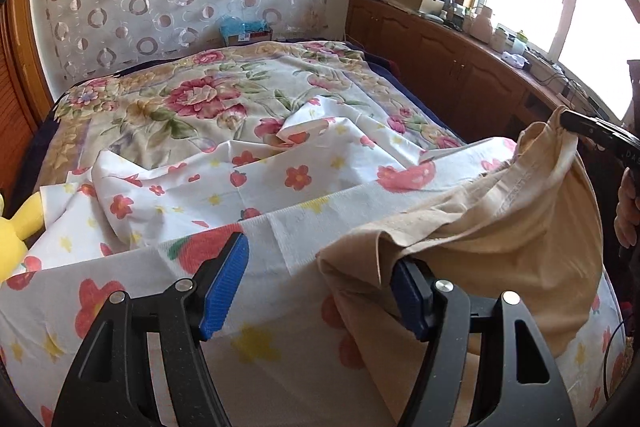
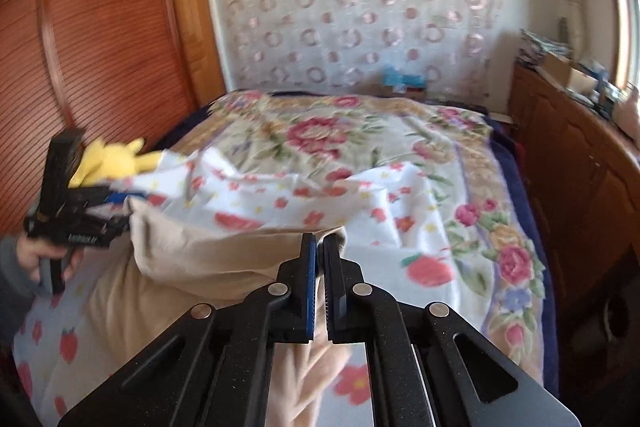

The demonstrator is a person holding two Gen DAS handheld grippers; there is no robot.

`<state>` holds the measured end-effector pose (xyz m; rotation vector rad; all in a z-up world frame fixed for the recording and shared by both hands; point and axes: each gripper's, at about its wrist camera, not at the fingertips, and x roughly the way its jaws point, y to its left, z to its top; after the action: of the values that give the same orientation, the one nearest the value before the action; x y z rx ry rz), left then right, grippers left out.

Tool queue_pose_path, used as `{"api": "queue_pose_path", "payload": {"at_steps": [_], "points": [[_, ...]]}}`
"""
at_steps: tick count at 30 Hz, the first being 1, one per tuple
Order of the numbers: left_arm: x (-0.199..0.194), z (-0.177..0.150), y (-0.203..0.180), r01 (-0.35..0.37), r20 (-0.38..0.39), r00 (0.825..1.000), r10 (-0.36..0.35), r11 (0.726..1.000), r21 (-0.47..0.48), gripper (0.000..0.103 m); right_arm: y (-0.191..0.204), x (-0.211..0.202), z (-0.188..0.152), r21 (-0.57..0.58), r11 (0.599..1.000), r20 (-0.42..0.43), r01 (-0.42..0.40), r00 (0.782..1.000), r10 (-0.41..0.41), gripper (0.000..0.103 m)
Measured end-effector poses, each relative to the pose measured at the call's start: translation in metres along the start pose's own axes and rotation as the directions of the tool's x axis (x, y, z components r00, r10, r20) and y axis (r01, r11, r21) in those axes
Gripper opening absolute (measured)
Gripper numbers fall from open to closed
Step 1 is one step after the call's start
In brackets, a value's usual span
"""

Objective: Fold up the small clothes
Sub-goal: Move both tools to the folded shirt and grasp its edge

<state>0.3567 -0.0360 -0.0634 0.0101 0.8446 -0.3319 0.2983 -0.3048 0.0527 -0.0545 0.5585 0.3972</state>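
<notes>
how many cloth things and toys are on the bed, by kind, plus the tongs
beige garment: 1
white strawberry-and-flower sheet: 1
big floral bedspread: 1
yellow plush toy: 1
tongs: 2, left tongs and right tongs
total: 6

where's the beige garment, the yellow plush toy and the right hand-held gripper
beige garment (image 1: 500, 227): left wrist view, on its draped middle
yellow plush toy (image 2: 112, 161): right wrist view, on its body
right hand-held gripper (image 2: 319, 247): right wrist view, between its fingertips
</notes>
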Motion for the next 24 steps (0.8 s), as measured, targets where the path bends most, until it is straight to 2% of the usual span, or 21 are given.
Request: {"api": "queue_pose_path", "payload": {"at_steps": [4,6,11,14,19,24], "points": [[0.005,0.001,0.015,-0.008,-0.006,1.000,0.008,0.998,-0.064,0.069,0.003,-0.007,-0.001,0.032,0.995,0.008,0.097,0.995,-0.097,0.004],[0.003,0.000,0.016,-0.007,-0.005,1.000,0.007,0.998,-0.063,0.069,0.026,-0.002,-0.002,0.016,0.990,-0.012,0.138,0.990,-0.138,0.004],[-0.015,0.005,0.016,-0.027,0.047,0.998,0.030,0.998,-0.064,0.069,0.052,-0.012,-0.002,0.004,0.988,-0.026,0.157,0.987,-0.156,0.034],[-0.026,0.012,0.021,-0.040,0.086,0.995,0.048,0.995,-0.094,0.069,0.066,-0.024,-0.009,-0.020,0.993,-0.028,0.115,0.993,-0.115,0.049],[-0.036,0.016,0.021,0.020,0.099,0.995,-0.009,0.994,-0.112,0.069,0.082,-0.023,-0.029,-0.045,0.997,-0.097,0.055,0.994,-0.059,0.057],[-0.025,-0.004,-0.001,0.061,0.022,0.998,-0.060,0.997,-0.046,0.069,0.075,-0.015,-0.040,0.005,0.998,-0.169,0.061,0.984,-0.060,0.059]]}}
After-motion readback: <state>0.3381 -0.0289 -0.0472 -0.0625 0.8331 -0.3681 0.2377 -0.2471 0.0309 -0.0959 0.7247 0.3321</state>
